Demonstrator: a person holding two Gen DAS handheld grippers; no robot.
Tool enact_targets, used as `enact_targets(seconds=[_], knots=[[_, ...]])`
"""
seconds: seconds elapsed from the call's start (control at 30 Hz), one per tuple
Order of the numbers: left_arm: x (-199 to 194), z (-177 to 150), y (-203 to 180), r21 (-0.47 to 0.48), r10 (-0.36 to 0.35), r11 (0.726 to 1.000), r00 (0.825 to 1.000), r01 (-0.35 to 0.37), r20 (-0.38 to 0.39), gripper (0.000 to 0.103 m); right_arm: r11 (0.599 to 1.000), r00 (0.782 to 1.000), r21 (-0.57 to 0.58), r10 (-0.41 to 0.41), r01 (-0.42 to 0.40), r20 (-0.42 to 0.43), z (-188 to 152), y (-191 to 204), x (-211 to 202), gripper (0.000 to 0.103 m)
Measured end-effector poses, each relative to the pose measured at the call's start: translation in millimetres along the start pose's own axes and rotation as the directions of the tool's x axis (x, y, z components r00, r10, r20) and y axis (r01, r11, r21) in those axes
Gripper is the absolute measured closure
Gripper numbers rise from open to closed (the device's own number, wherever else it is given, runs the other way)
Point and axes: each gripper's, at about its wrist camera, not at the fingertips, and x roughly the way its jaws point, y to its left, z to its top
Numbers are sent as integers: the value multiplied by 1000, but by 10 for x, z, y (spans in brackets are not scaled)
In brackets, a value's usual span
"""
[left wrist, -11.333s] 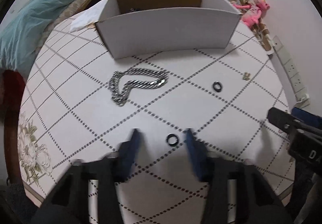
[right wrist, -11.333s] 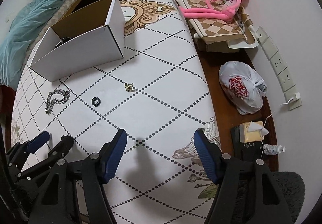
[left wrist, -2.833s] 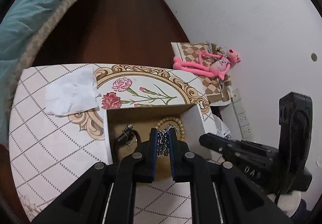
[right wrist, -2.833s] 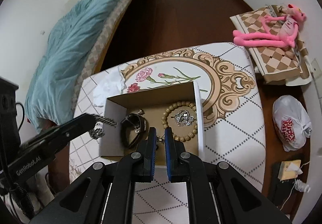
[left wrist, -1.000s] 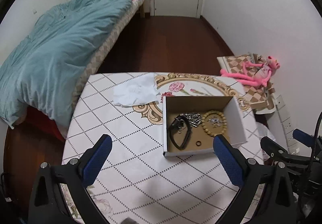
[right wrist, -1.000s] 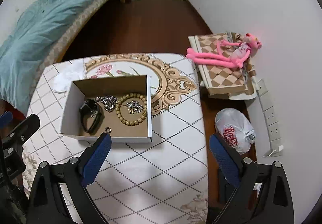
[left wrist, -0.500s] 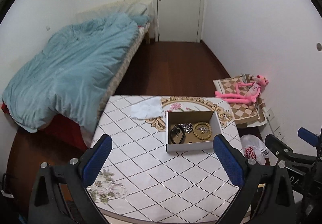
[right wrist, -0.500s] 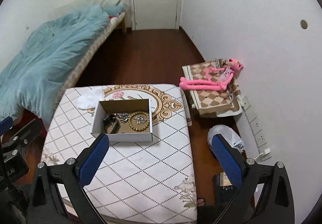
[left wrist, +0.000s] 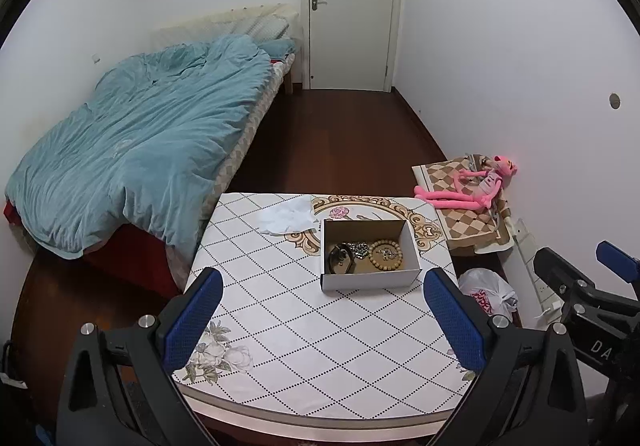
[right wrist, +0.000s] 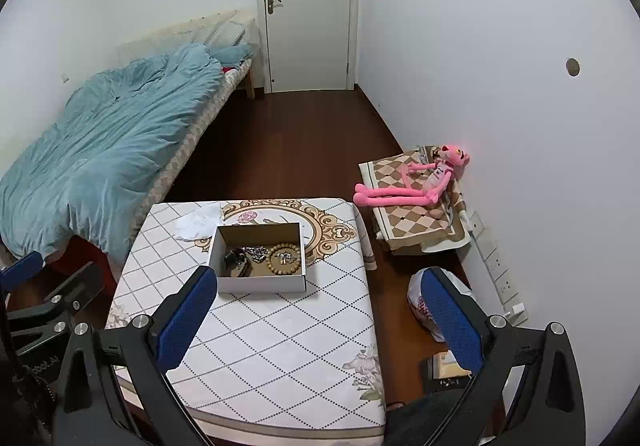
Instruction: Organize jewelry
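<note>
Overhead, the left gripper (left wrist: 322, 318) is hanging with fingers (left wrist: 192, 320) spread wide, gripping nothing. At twelve o'clock from it, the box (left wrist: 370, 280) is sitting on the table (left wrist: 304, 346), holding the jewelry (left wrist: 385, 254). Rightward, the right gripper (right wrist: 320, 320) is hovering, equally splayed and empty.

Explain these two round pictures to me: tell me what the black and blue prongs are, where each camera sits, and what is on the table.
Each picture comes from a wide-angle camera mounted on a hand-held gripper, looking forward along its jaws, so the edges bend. A person carries one gripper in each hand. The blue-padded prongs are those jaws: the left gripper and the right gripper both stand wide open and hold nothing. Below them is a table with a diamond-patterned cloth. On it sits an open cardboard box holding a bead bracelet, a silver chain and a dark band. A crumpled white tissue lies beside the box.
</note>
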Motion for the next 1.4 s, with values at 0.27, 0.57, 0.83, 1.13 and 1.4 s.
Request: enact_targets(seconds=[0.27,0.57,0.83,1.13,1.4], knots=[[109,65,2,-16,-2,1000,1000,2,-21,1,1000,1000,4,-11,11,-14,51,-20,79,0],[397,210,-2,-19,1,1000,997,-3,-80,1,1000,999,6,-23,23,-39,210,-27,331,0],[602,362,-46,-3,21,1000,992,-21,-123,1,999,996,0,-37,37,-82,365,-35,588,0],[752,462,-88,14,32,999,987,-30,-156,1,999,991,-26,-41,38,-129,492,-1,829,0],[822,490,-65,5,35,999,986,-34,-166,1,999,988,-34,-43,38,-149,532,-5,905,0]])
